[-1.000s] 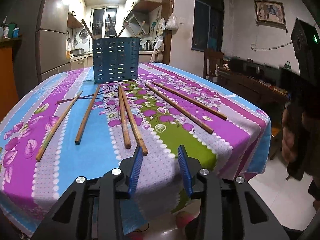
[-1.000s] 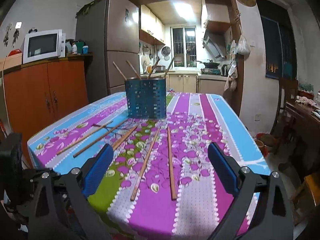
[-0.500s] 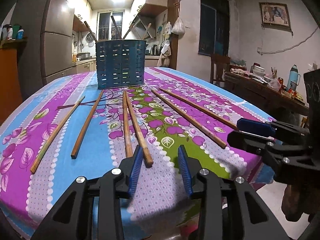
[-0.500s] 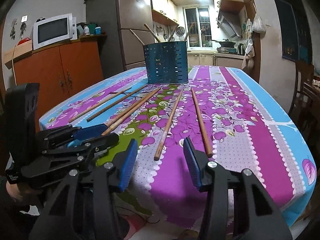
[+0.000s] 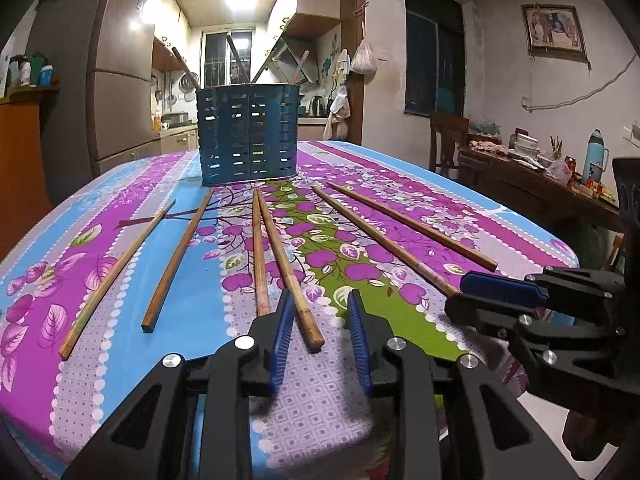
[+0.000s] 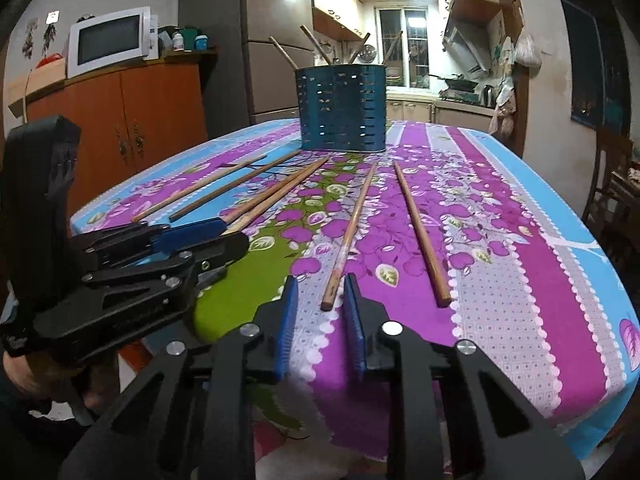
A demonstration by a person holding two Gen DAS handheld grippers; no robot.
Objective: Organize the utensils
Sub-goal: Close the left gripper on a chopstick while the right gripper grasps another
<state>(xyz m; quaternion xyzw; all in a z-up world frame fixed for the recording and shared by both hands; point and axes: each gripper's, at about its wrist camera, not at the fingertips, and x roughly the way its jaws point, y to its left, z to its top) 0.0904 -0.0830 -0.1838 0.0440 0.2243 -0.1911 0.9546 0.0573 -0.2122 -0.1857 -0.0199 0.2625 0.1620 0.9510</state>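
Note:
Several wooden chopsticks lie in a fan on the flowered tablecloth (image 5: 120, 304) in front of a blue slotted utensil holder (image 5: 248, 134) that holds a few sticks. My left gripper (image 5: 320, 320) is open, its jaws either side of the near end of a middle chopstick (image 5: 288, 268). My right gripper (image 6: 320, 300) is open, with the near end of another chopstick (image 6: 348, 236) just ahead between its jaws. The holder (image 6: 342, 108) stands at the far end in the right wrist view. Each gripper shows in the other's view: the right (image 5: 496, 292) and the left (image 6: 192, 236).
The table's near edge is just under both grippers. A wooden cupboard (image 6: 120, 120) with a microwave (image 6: 108, 40) stands left. A fridge (image 5: 116, 92) is behind. A chair (image 5: 448, 140) and a cluttered sideboard (image 5: 540, 176) stand right of the table.
Both grippers moved forward and lower over the table's near edge, each now at a chopstick's end. The right gripper narrowed from wide open.

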